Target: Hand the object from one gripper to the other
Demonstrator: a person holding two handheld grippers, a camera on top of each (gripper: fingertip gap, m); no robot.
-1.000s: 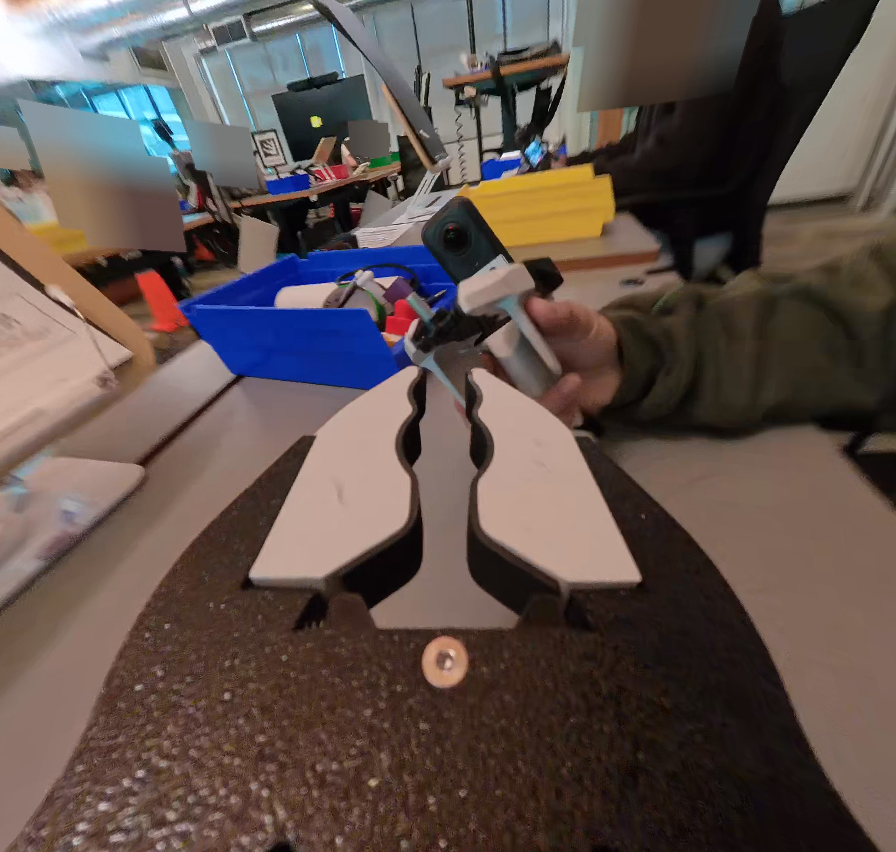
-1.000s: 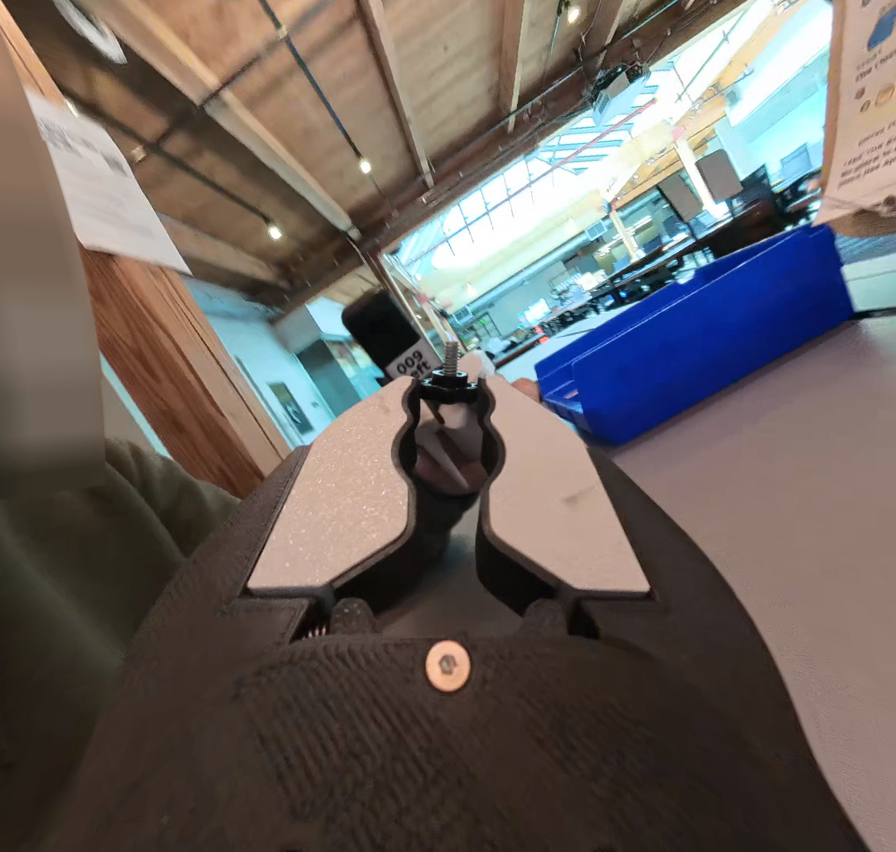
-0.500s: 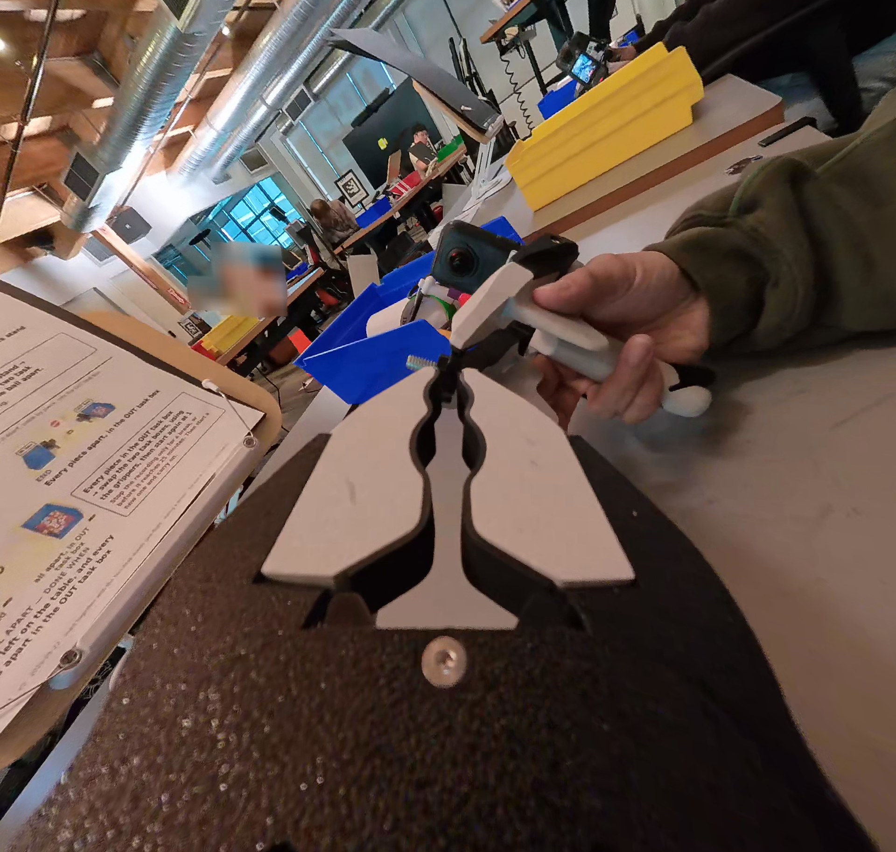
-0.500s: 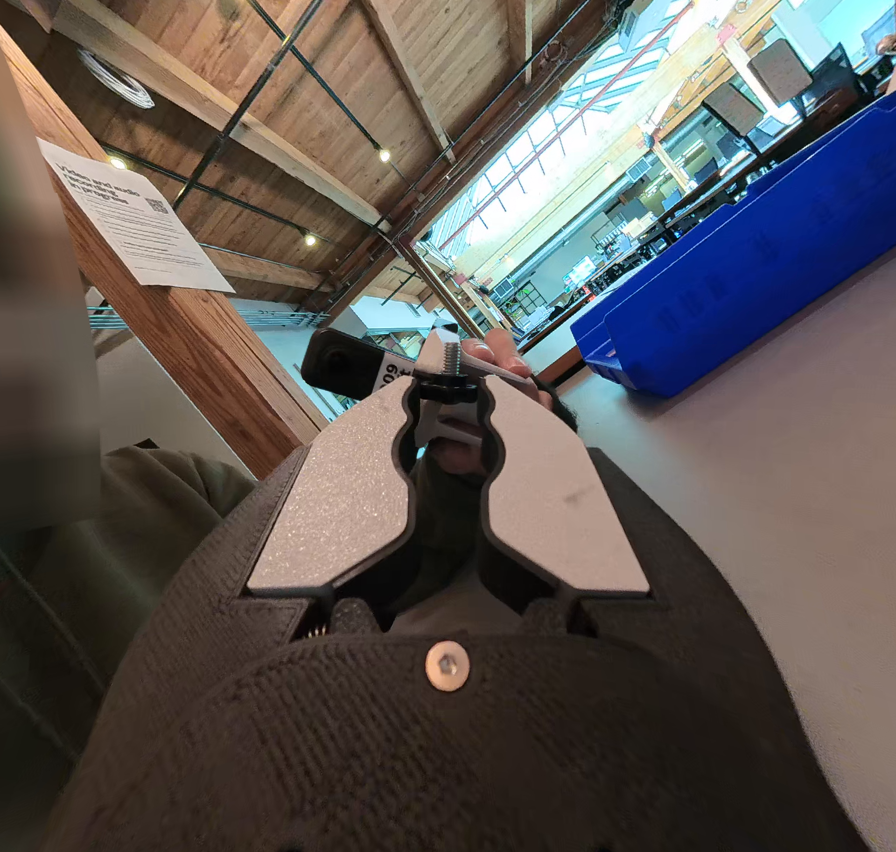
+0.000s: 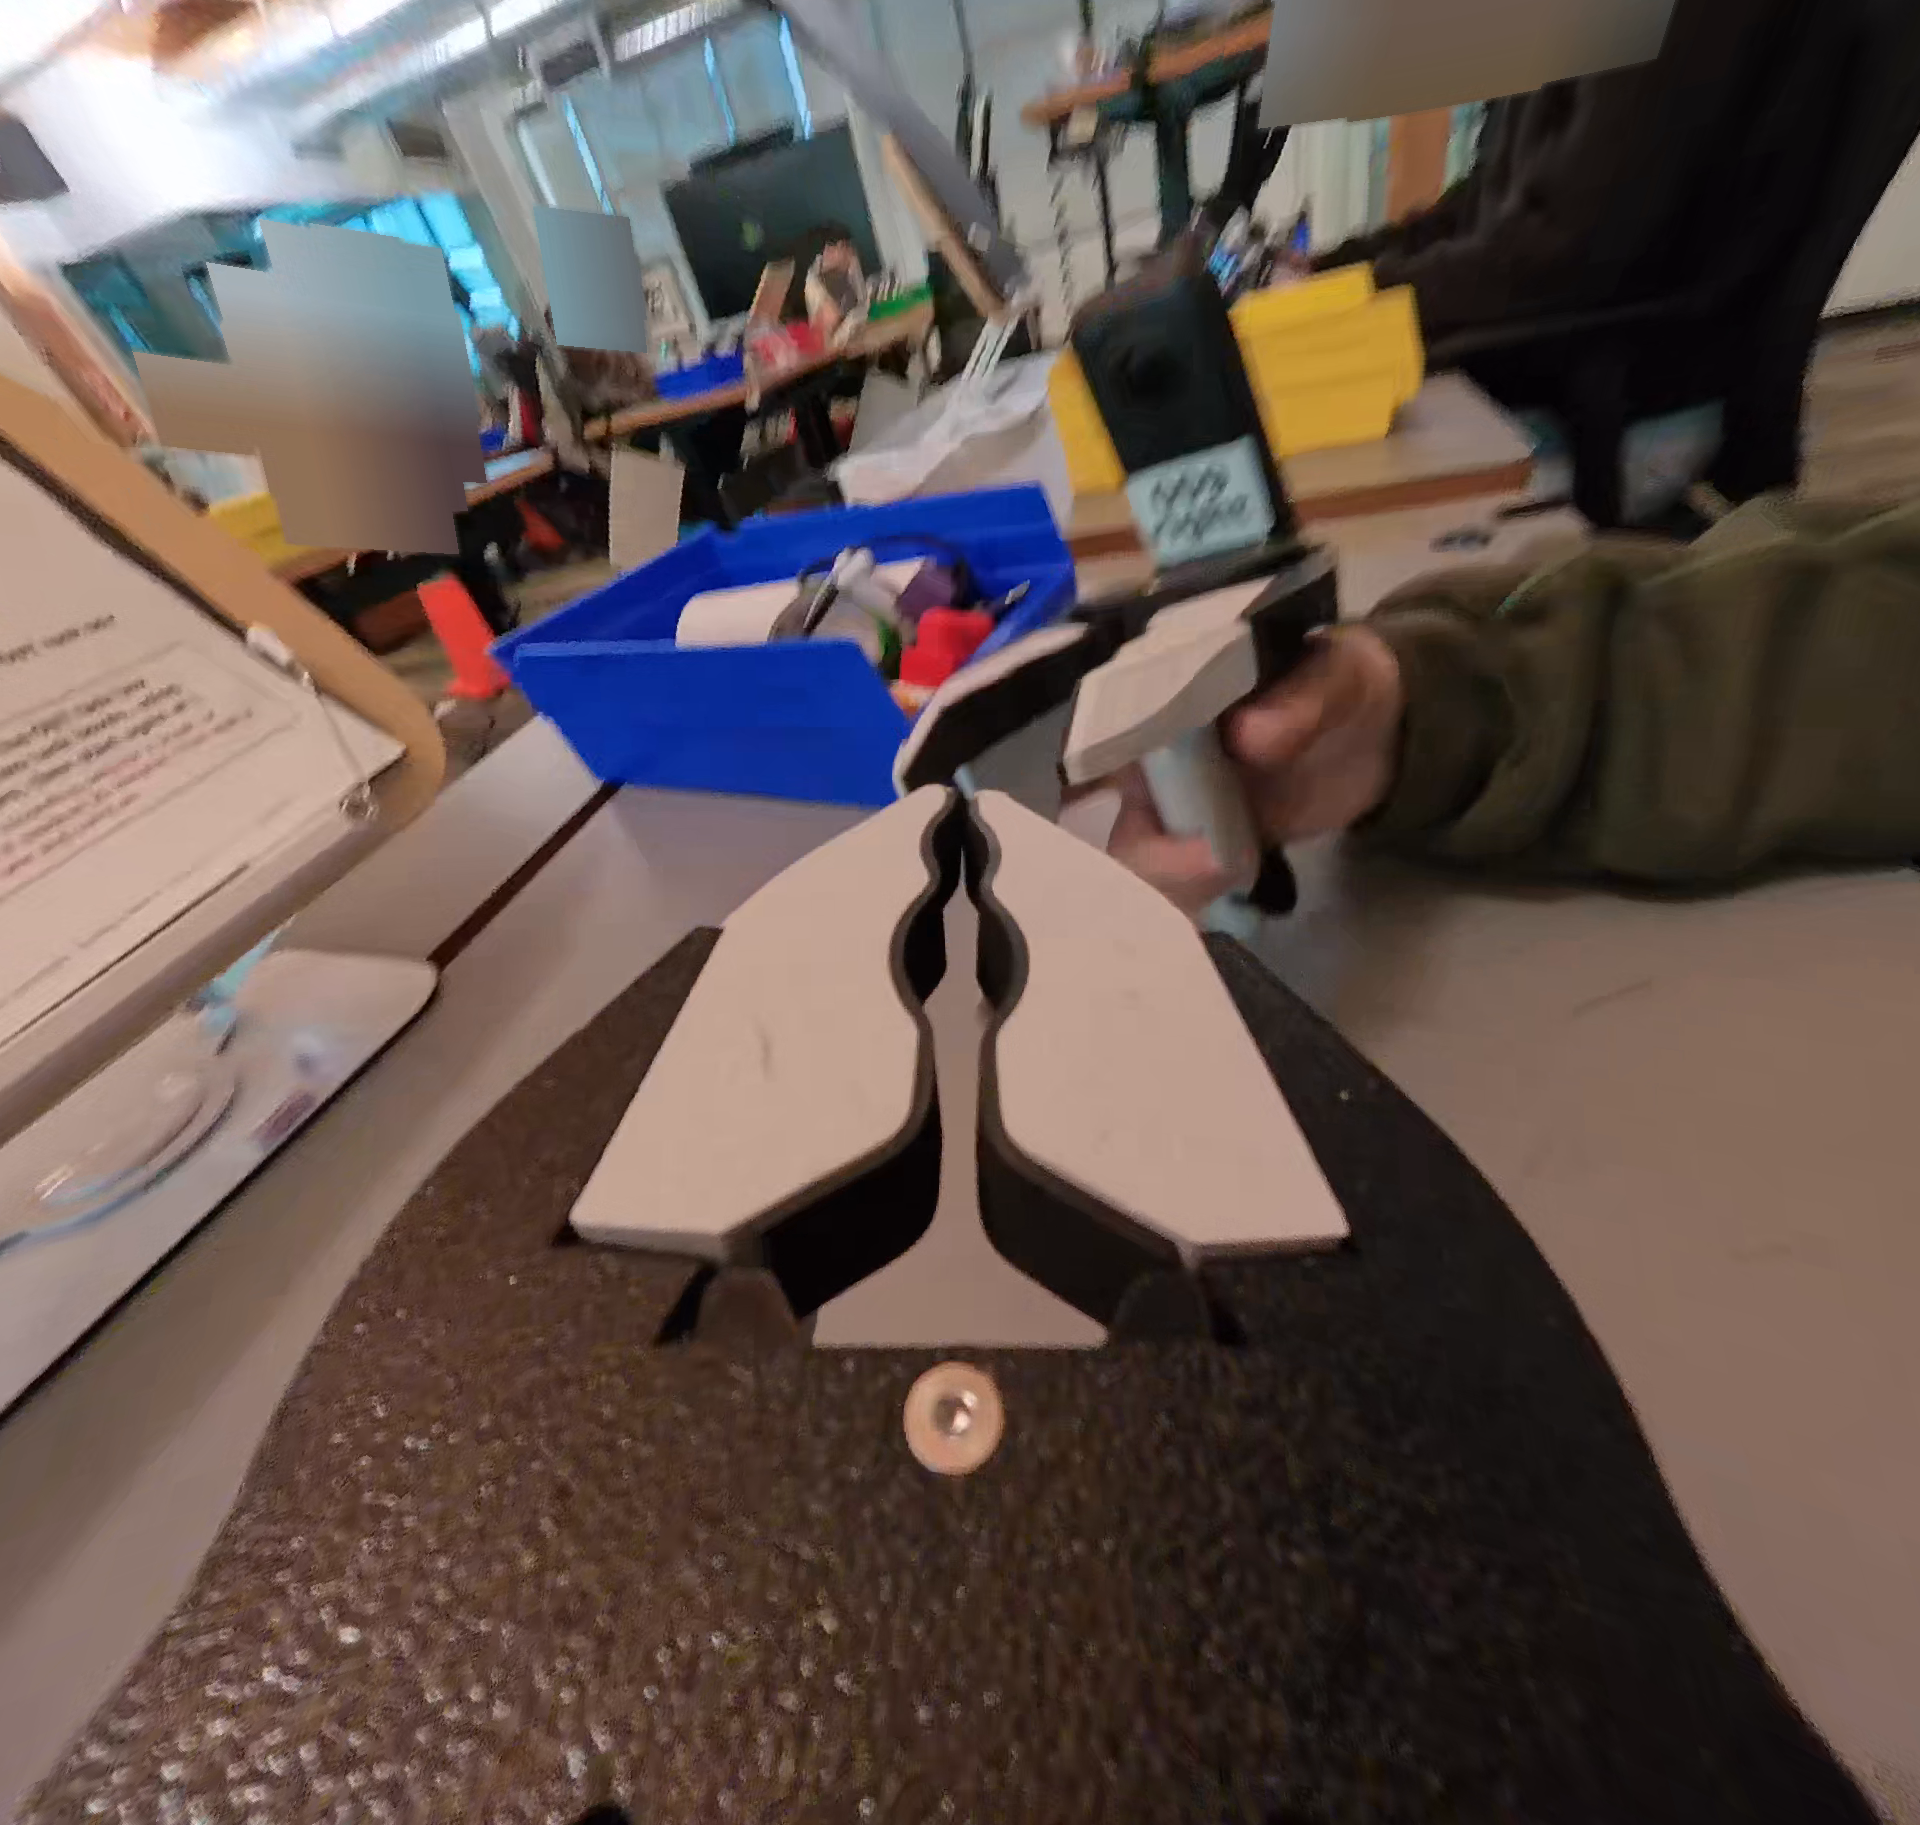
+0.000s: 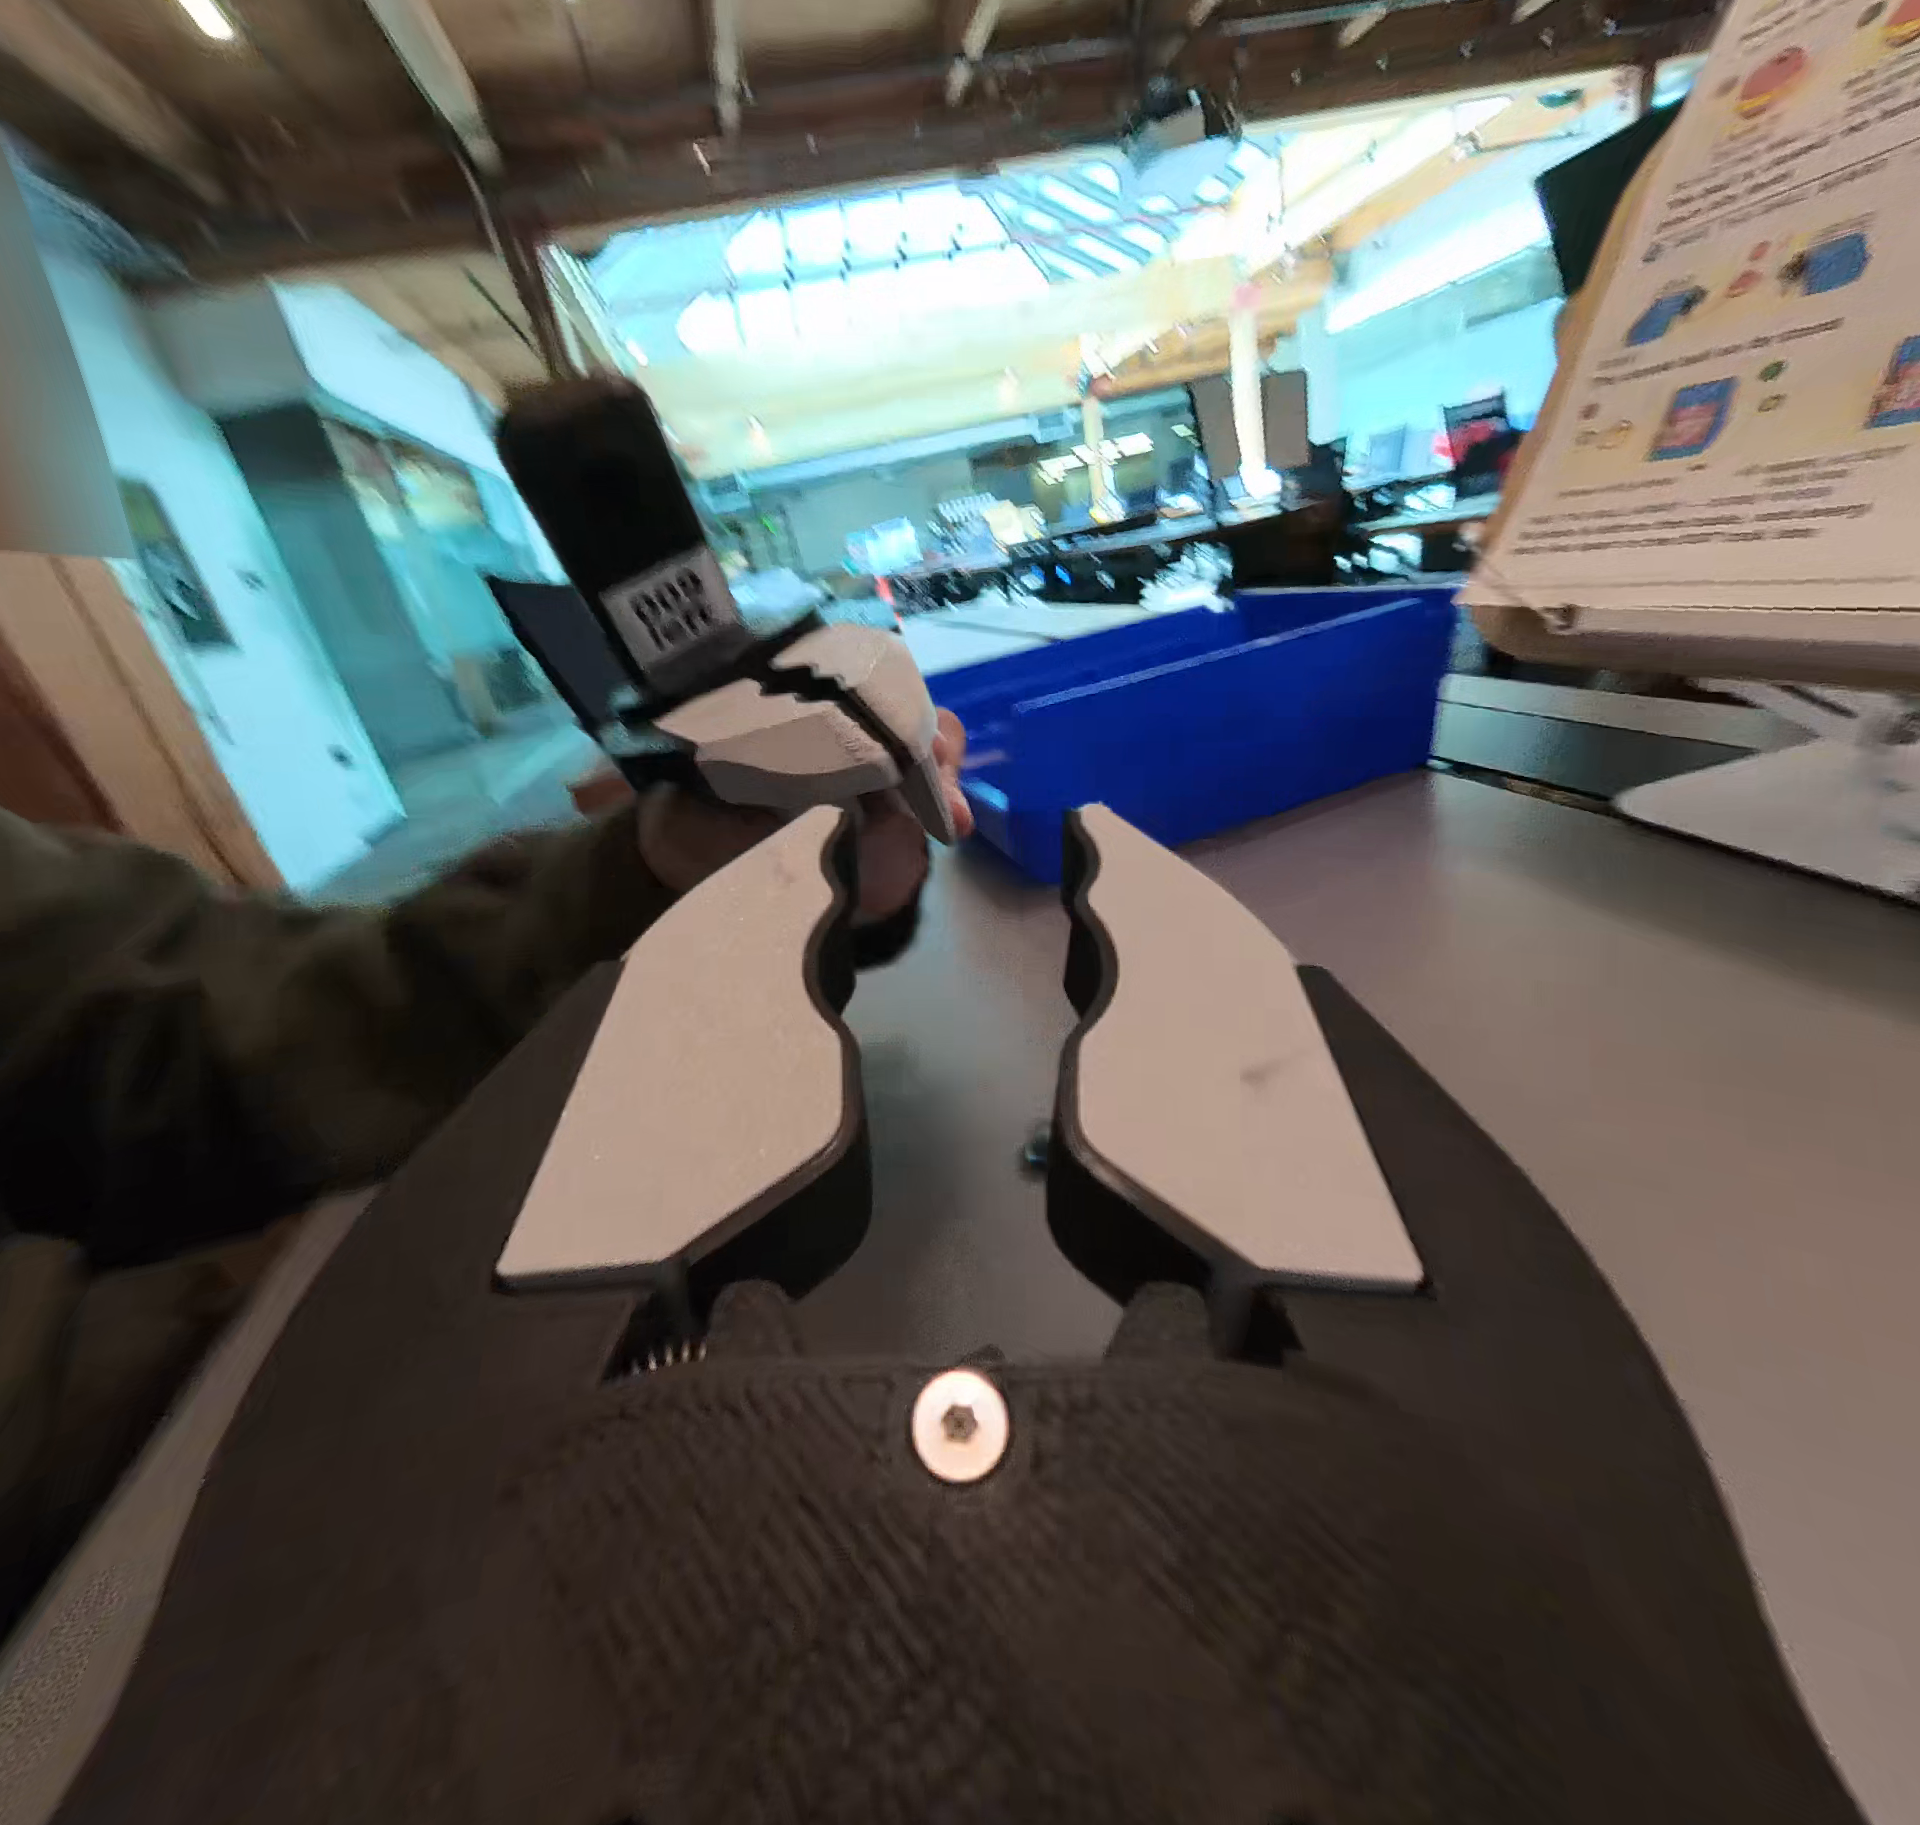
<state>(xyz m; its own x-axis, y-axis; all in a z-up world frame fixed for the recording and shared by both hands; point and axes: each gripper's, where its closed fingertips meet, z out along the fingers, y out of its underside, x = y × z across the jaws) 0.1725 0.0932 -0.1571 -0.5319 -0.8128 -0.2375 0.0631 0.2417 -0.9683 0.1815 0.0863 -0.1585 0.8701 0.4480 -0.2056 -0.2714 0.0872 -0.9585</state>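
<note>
Since the earlier frames the right tongs [image 6: 956,830] have let go of the screw and spread wide, and the left tongs [image 5: 958,804] have narrowed from a loose gap to nearly together. My left wrist view shows the left fingers meeting at the tips, with only a thin wavy slit behind them. A pale sliver sits right at the tips, too blurred for me to say whether the screw is clamped there. In the right wrist view the left tongs appear up and to the left, fingers pressed together, with no screw clearly showing. A small metal piece [image 6: 1032,1152] lies by the inner base of one right finger; I cannot tell what it is. The right tongs hold nothing and hang above the table [image 5: 1558,1048], near the blue bin [image 5: 727,715].
</note>
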